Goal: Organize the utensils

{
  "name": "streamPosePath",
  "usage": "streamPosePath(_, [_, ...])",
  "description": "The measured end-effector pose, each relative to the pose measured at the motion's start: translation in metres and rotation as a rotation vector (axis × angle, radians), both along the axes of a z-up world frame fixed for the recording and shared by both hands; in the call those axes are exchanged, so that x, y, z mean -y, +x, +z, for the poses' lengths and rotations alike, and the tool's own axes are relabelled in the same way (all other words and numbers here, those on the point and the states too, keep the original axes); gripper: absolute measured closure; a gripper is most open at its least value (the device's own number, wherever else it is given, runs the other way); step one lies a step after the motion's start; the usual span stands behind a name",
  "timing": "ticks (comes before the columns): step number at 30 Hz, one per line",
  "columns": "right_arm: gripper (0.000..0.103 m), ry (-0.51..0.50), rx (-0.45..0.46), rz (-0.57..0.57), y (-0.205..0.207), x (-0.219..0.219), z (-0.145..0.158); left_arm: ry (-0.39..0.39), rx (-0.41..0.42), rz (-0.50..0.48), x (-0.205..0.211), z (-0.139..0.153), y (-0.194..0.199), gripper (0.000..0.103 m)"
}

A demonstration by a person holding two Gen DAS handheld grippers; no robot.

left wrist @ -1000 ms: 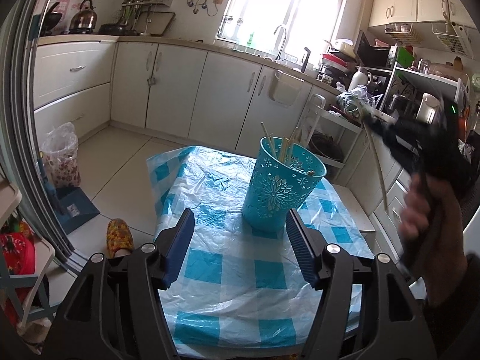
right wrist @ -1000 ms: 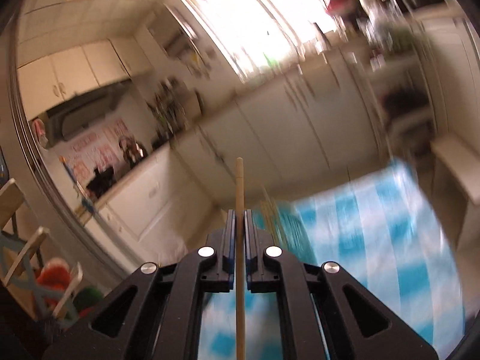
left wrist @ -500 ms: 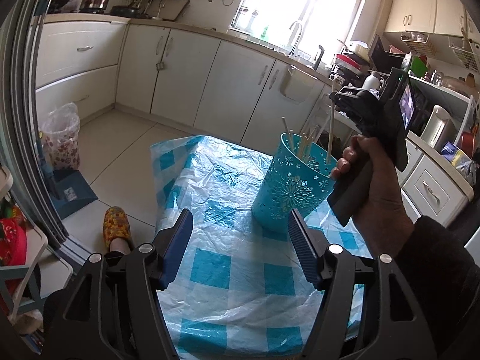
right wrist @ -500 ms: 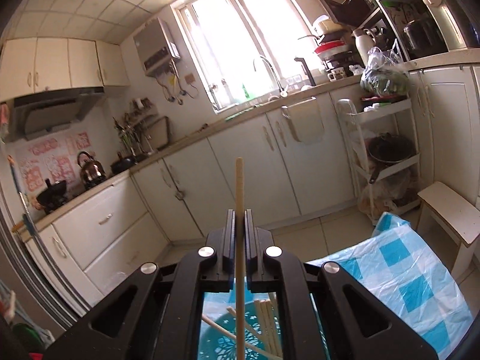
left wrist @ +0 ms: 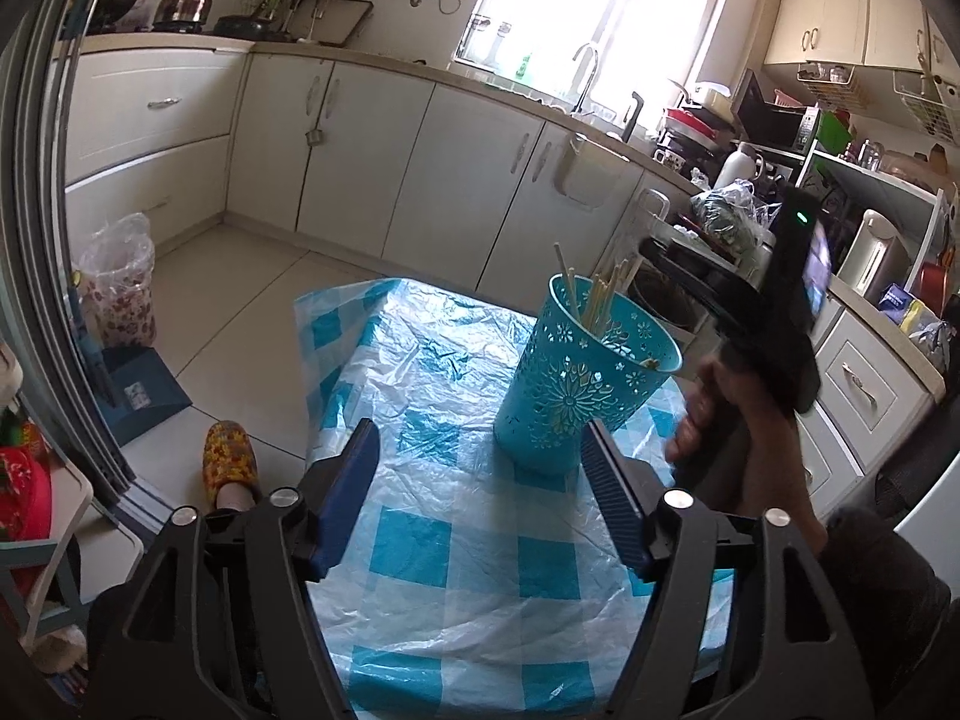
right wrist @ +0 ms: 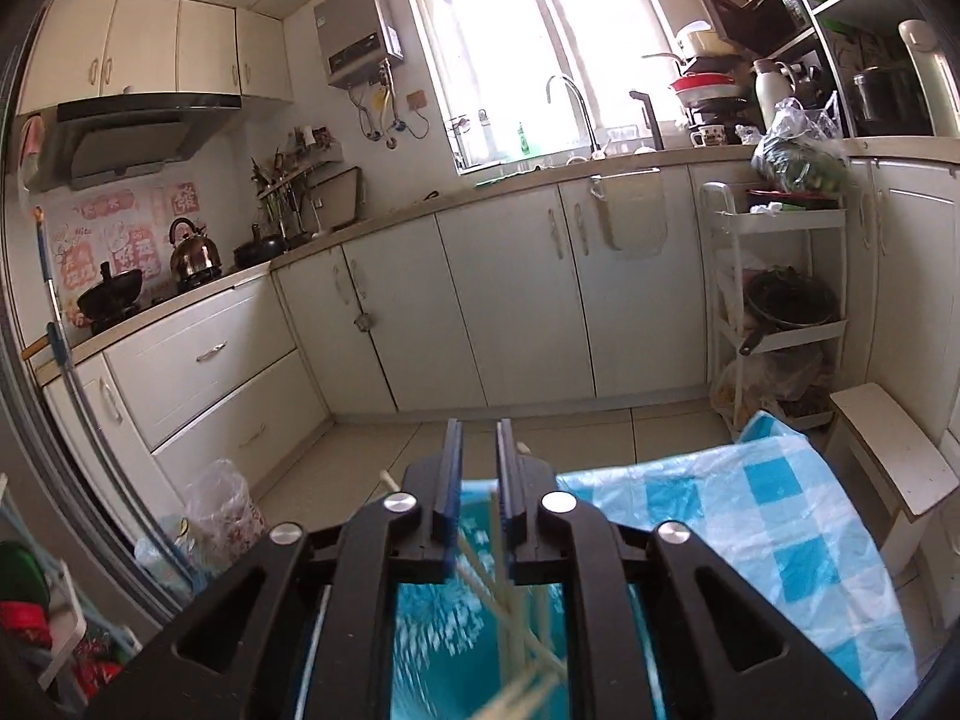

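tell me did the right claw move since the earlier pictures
Yes. The right claw has tipped down: the window now sits higher in its view. Its jaws have just been opening, releasing the chopstick into the blue holder.

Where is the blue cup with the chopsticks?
In the left wrist view the blue holder stands on the checked tablecloth, right of centre, just beyond the left hand-held gripper.
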State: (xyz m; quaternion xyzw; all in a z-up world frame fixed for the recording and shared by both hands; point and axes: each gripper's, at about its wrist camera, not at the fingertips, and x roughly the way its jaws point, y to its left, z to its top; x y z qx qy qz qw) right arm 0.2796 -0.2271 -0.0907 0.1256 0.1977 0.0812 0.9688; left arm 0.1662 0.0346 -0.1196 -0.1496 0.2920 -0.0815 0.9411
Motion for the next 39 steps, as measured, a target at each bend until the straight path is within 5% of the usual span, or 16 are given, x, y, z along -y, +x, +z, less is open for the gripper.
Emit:
streamPosePath(7, [0.020, -0.077, -0.072, -0.048, -0.084, 0.027, 0.006, 0.064, 0.019, -0.013, 0.015, 0.028, -0.012, 0.014])
streamPosePath(12, [0.007, -0.115, -0.178, -0.085, -0.133, 0.039, 0.005, 0.126, 0.044, -0.041, 0.038, 0.052, -0.027, 0.008])
streamPosePath(19, [0.007, -0.128, -0.303, -0.173, -0.180, 0.048, 0.021, 0.199, 0.069, -0.076, 0.068, 0.082, -0.068, 0.007])
streamPosePath(25, [0.007, -0.096, -0.294, -0.203, -0.224, 0.050, 0.043, 0.266, 0.115, -0.096, 0.079, 0.098, -0.107, 0.007])
streamPosePath(39, [0.007, -0.026, -0.292, -0.196, -0.298, 0.030, 0.064, 0.330, 0.070, -0.070, 0.076, 0.118, -0.165, 0.007])
